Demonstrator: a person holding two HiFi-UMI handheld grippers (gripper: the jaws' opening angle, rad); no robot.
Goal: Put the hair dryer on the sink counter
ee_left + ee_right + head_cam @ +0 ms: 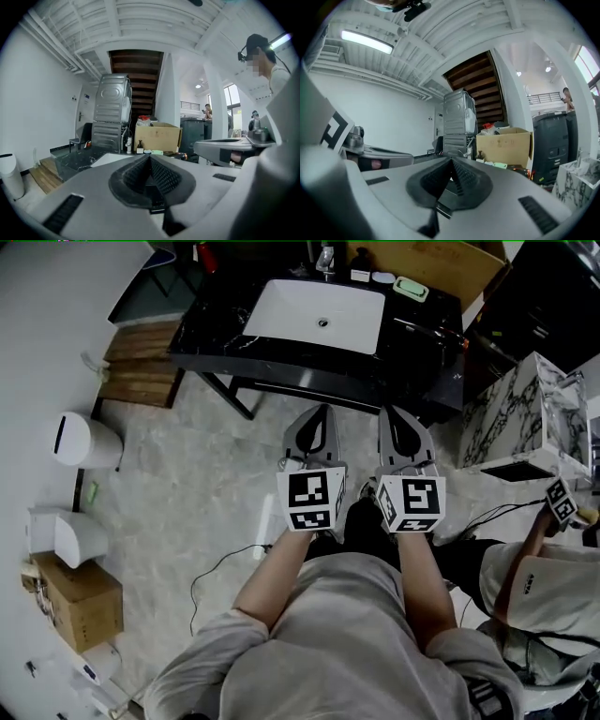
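Left gripper (pixel 322 412): I read its jaws as fully together, the ribbed pads meeting in a point. Nothing is between them.
Right gripper (pixel 395 413): the same, jaws closed on each other and empty. It hangs just beside the left one, both held out in front of my operator's chest over the pale floor.
Hair dryer (pixel 436 332): I take it to be the dark shape with a coppery glint lying on the right end of the sink counter (pixel 211 338), right of the white basin (pixel 300 310).
Dryer against grippers: it lies far of both, well apart from either and touching neither. It is closer to the right gripper's line than to the left's.
Counter top: a faucet (pixel 326 259) and a green soap dish (pixel 411 289) stand along the far edge, with a cardboard box (pixel 459 263) behind them.
Hard to make out: the dryer is black on black marble, so I cannot tell its outline, which way its nozzle points, or whether a cord runs from it.
Gripper views: each one's own grey body fills the lower half and covers most of the counter. Only a reddish speck shows where the dryer should be.
Cut off: a second person (pixel 553 587) at the near right runs off the picture's edge.
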